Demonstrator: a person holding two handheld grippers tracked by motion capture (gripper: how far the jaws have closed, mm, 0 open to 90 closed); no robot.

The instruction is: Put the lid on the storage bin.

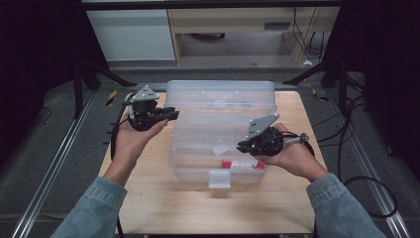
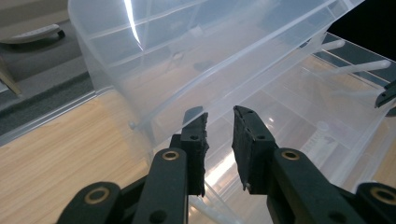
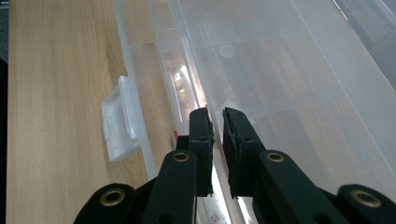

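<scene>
A clear plastic storage box [image 1: 198,171] stands in the middle of the wooden table, its lid [image 1: 220,94] tilted up over the base. My right gripper [image 1: 243,147] reaches in from the right. In the right gripper view its jaws [image 3: 215,116] are shut on the lid's thin front edge. My left gripper [image 1: 173,114] is at the box's left side. In the left gripper view its jaws [image 2: 219,117] stand apart at the raised lid's [image 2: 210,51] lower edge, and no pad visibly presses on it. A red-and-white item [image 1: 242,164] lies inside the base.
A white latch [image 1: 219,179] hangs on the box's front wall, also visible as the latch [image 3: 120,119] in the right gripper view. Bare wooden table [image 1: 163,203] lies in front of the box. Cables trail on the floor to the right.
</scene>
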